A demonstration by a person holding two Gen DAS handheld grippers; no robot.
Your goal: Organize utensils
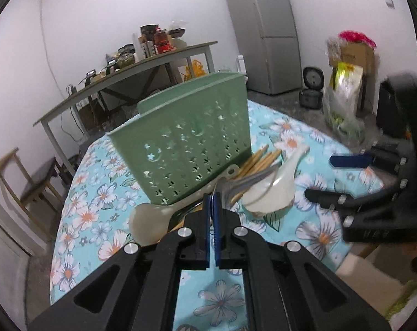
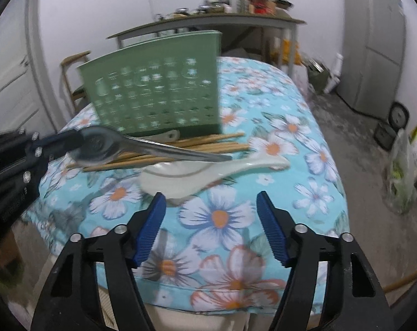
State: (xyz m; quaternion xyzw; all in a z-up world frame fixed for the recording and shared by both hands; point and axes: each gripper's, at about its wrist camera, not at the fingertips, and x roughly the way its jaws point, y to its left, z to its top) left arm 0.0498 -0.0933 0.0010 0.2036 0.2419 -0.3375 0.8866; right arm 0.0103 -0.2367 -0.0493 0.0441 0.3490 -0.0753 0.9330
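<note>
We are at the pick-up step: our left gripper (image 1: 214,207) has its blue pads pinched tight on a metal spoon (image 2: 142,147), which the right wrist view shows lifted off the pile, bowl at the gripper and handle reaching out over the other utensils. Our right gripper (image 2: 211,220) hovers low over the flowered tablecloth (image 2: 222,218) with its jaws apart and nothing between them, just short of the white ceramic spoon (image 2: 208,172) that lies nearest to us. Next, we judge, the held spoon has to be raised above the rim of the green holder (image 1: 186,140) and tipped so it can drop in, while the right gripper could go down onto the ceramic spoon's handle. Just behind that spoon a bundle of wooden chopsticks (image 2: 208,144) lies flat on the cloth, and a second pale spoon (image 1: 150,223) rests against the foot of the holder. The holder itself stands upright right behind the pile, its wall pierced with stars and moons; we cannot see over its rim, so we cannot tell what it contains. Farther back stand a cluttered side table (image 1: 142,63) and a grey refrigerator (image 1: 266,33).
</note>
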